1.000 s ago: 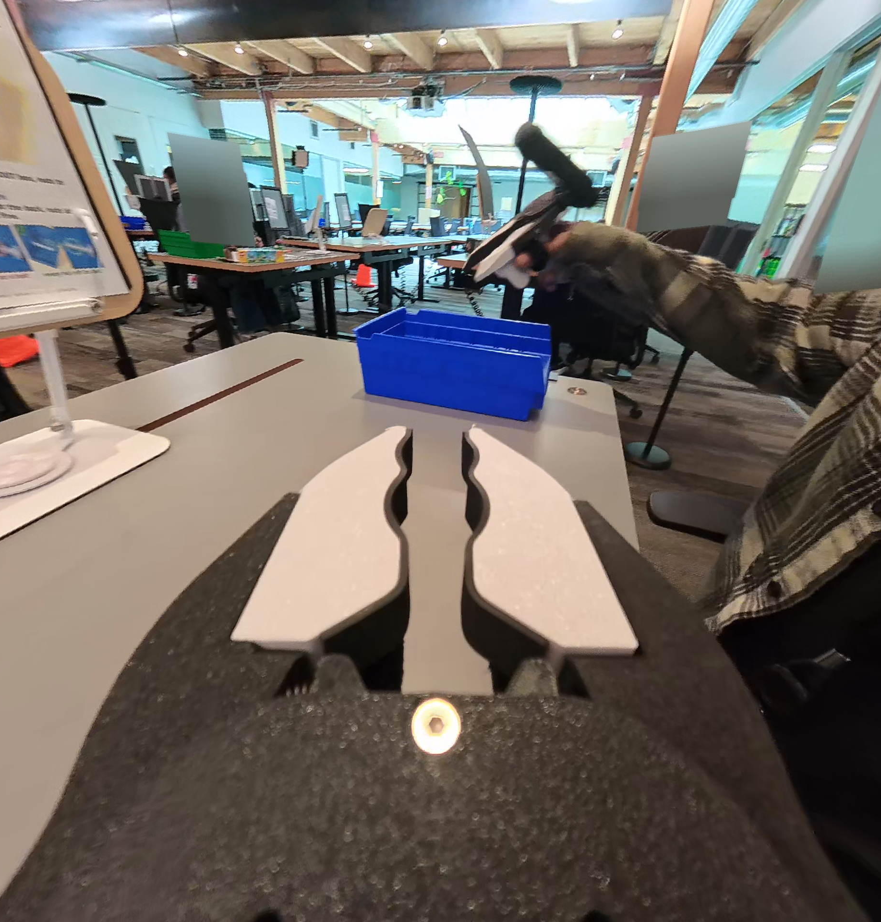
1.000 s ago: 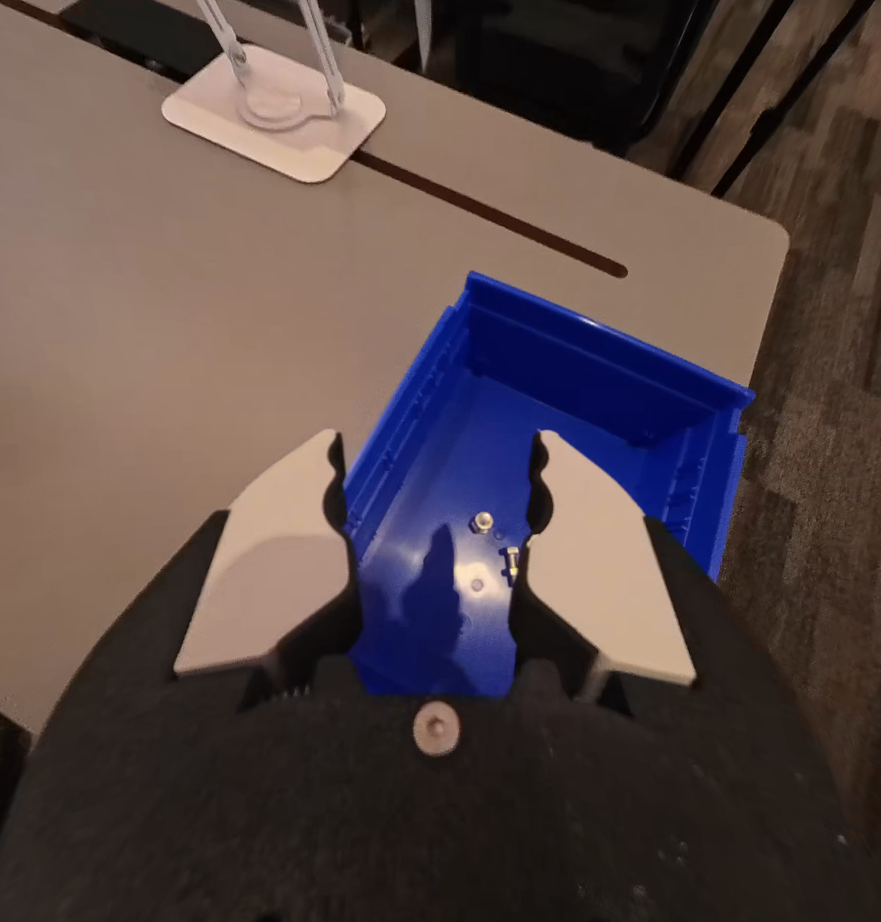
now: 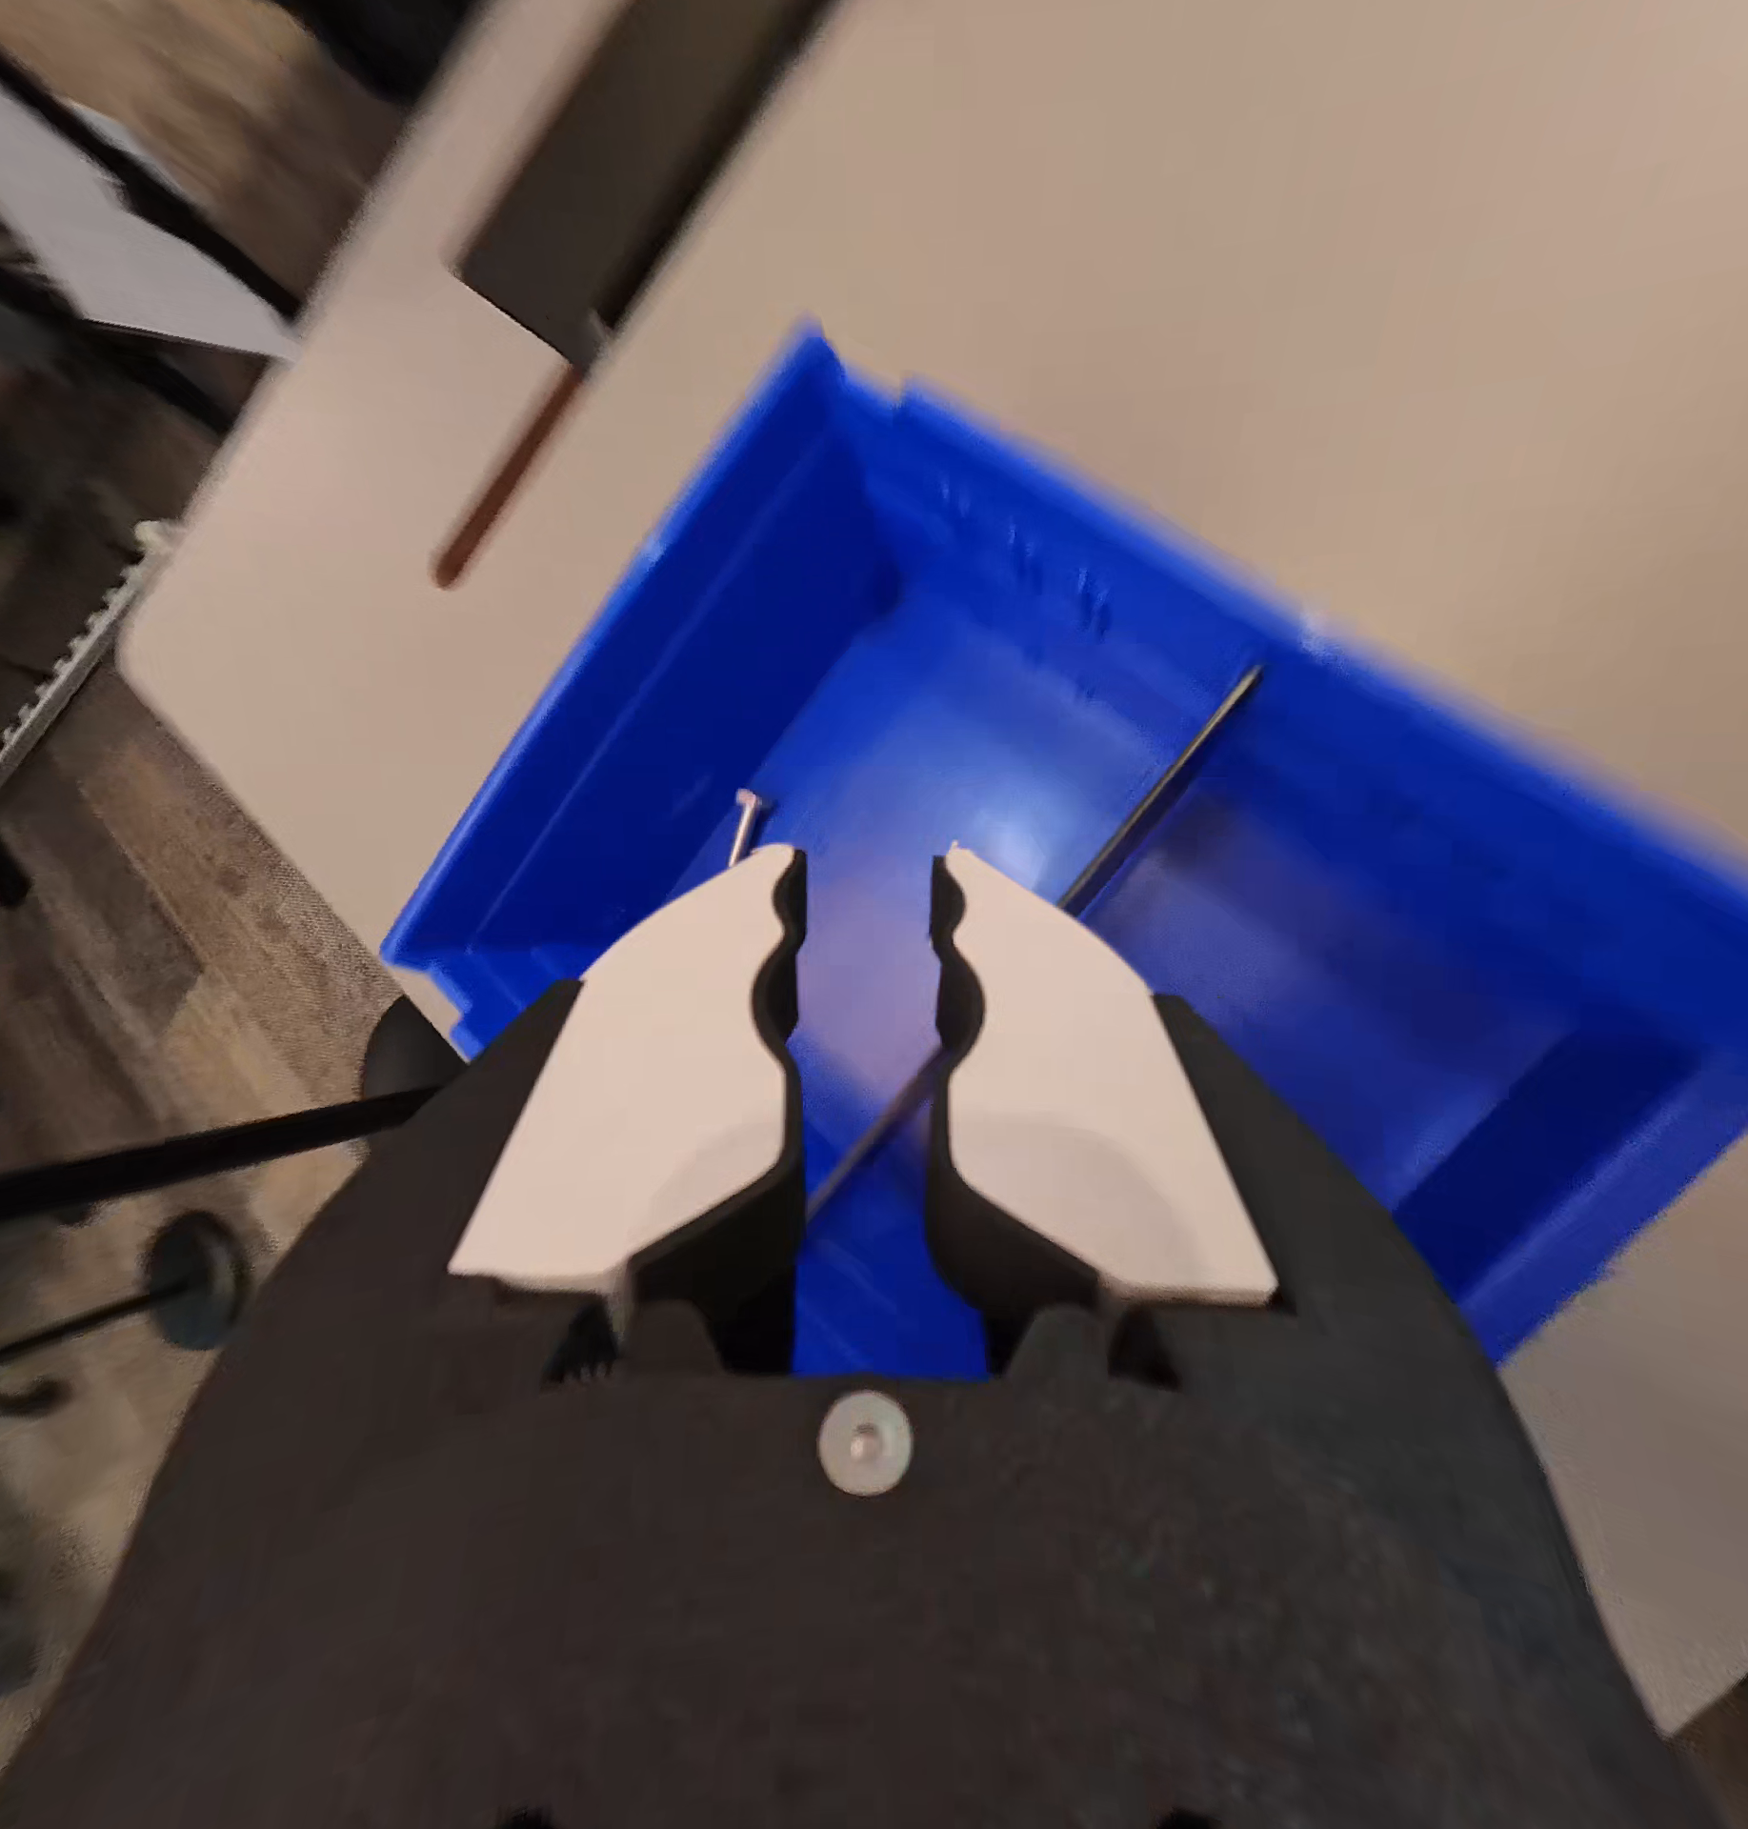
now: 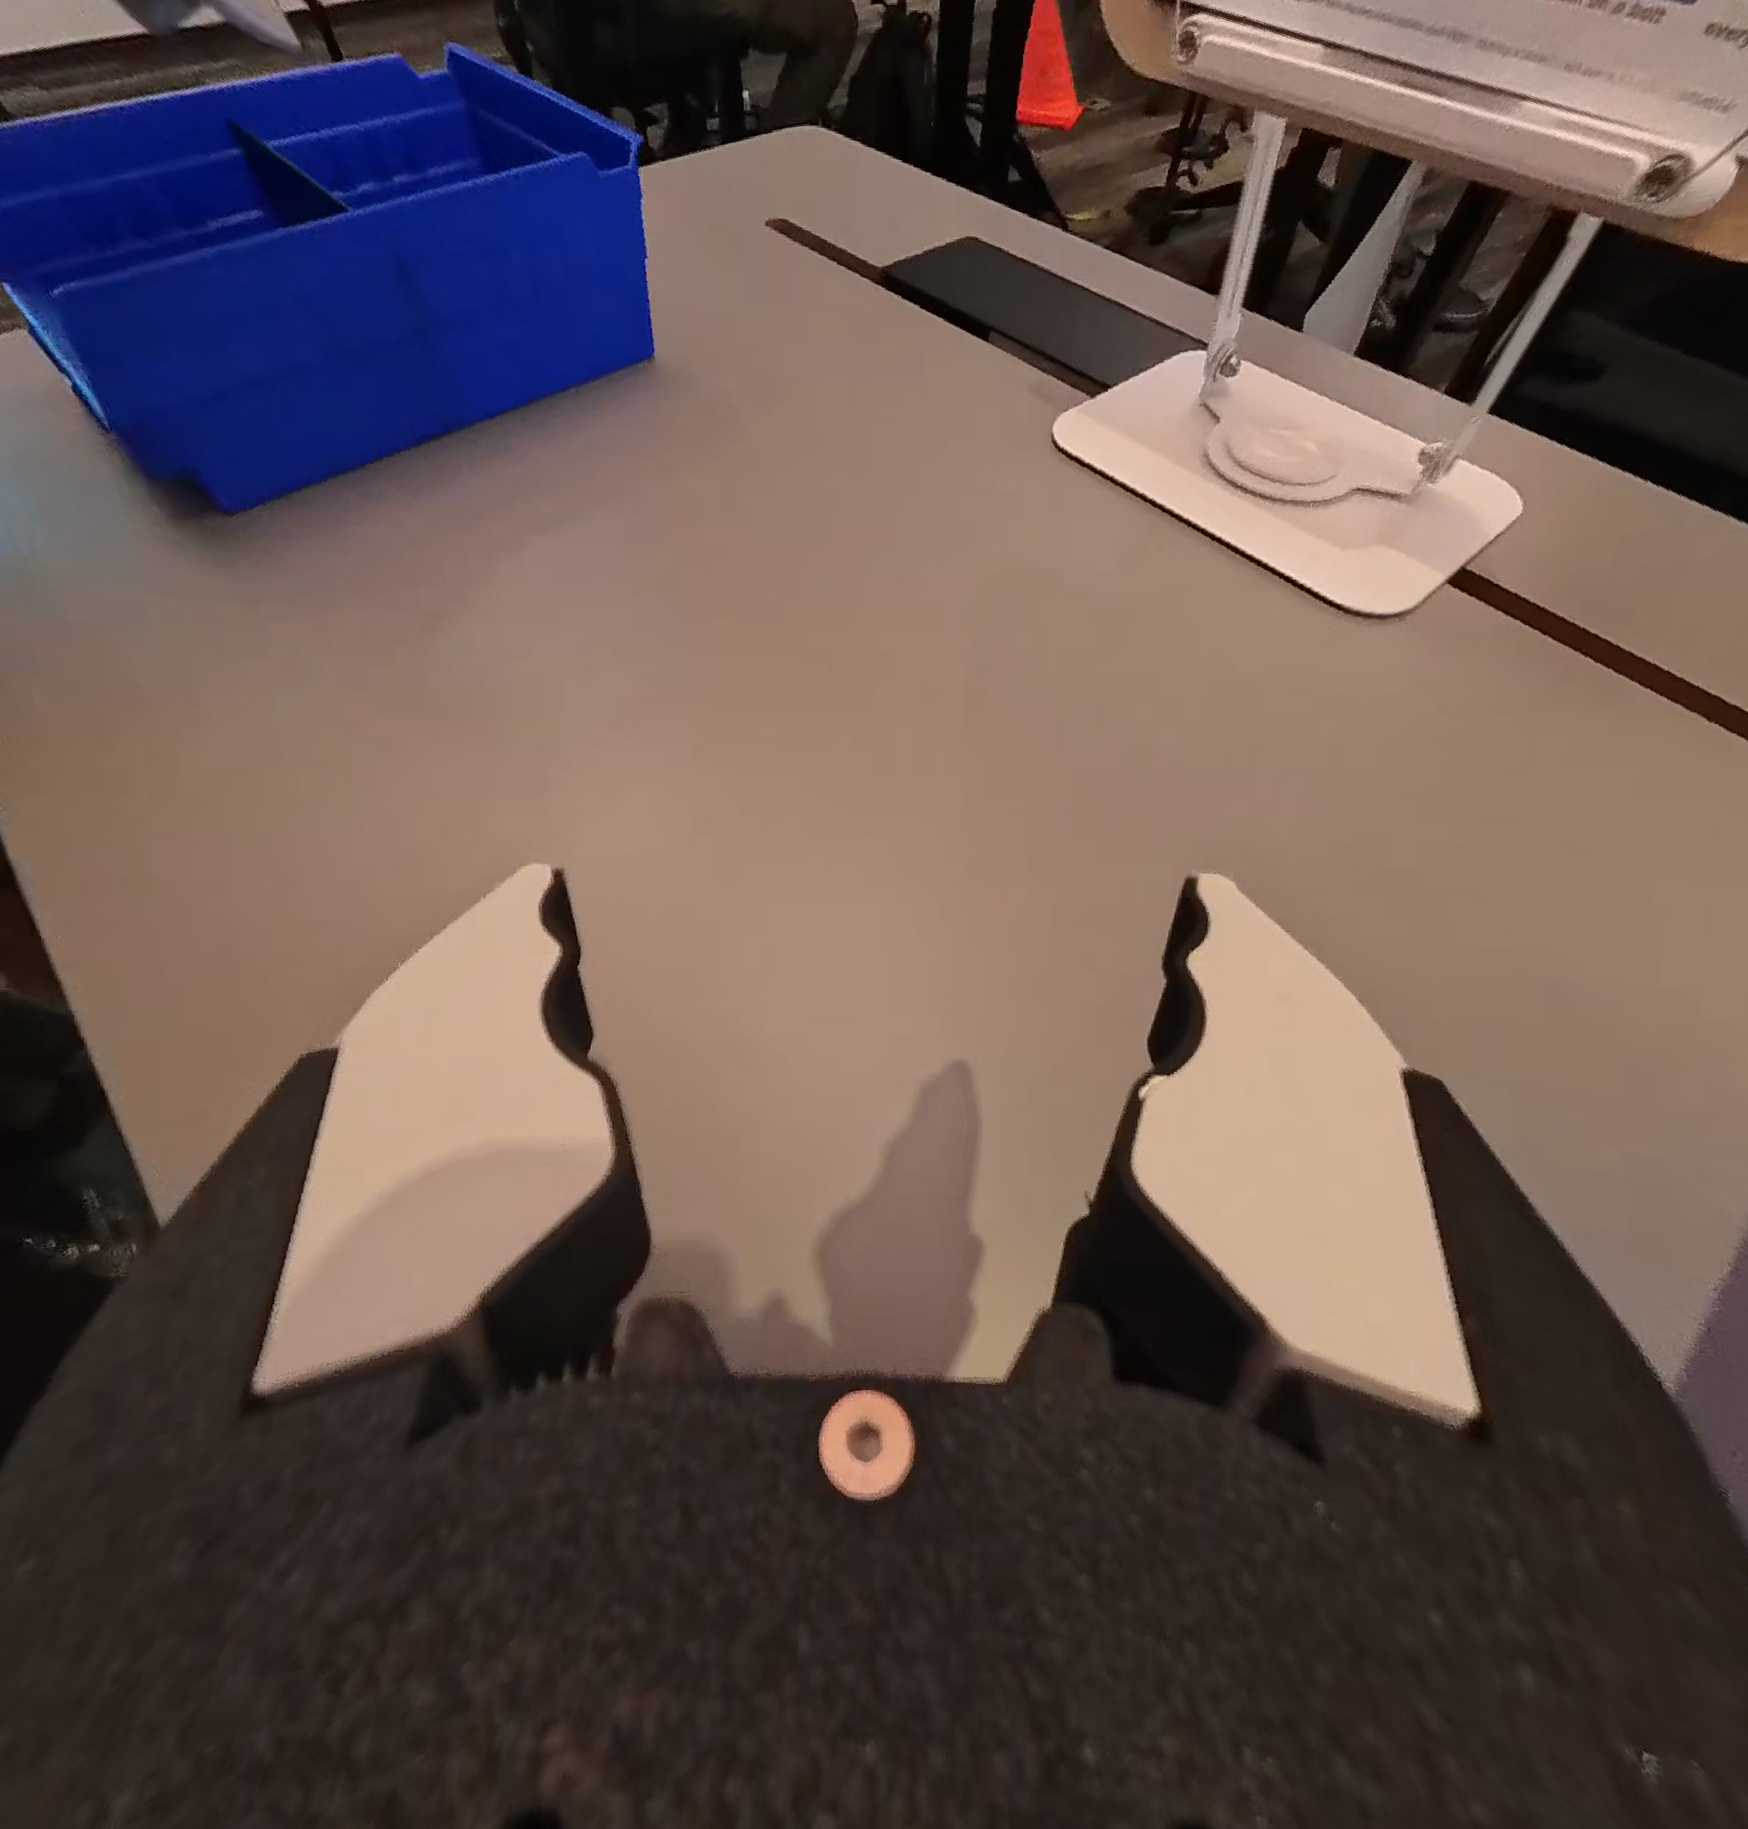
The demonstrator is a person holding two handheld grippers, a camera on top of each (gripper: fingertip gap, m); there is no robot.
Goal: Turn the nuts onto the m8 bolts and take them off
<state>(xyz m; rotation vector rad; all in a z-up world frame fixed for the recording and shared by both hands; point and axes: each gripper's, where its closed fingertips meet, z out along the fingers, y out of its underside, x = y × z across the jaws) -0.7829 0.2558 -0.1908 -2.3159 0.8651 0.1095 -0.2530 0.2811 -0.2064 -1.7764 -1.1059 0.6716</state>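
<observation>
Silver steel bolt (image 3: 751,826) lay in the blue plastic bin (image 3: 652,713), left of its divider. Left gripper (image 3: 870,861) had swung over it, jaws narrowly parted, empty. Right gripper (image 4: 870,881) had pulled back over the grey table (image 4: 850,643), spread wide. Pickup likely next.

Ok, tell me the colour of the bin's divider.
Black, a thin divider across the blue bin; clearest in the right wrist view.

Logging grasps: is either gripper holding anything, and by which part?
Nothing is held. The left gripper hangs open over the blue bin; the right gripper is open above the table.
</observation>
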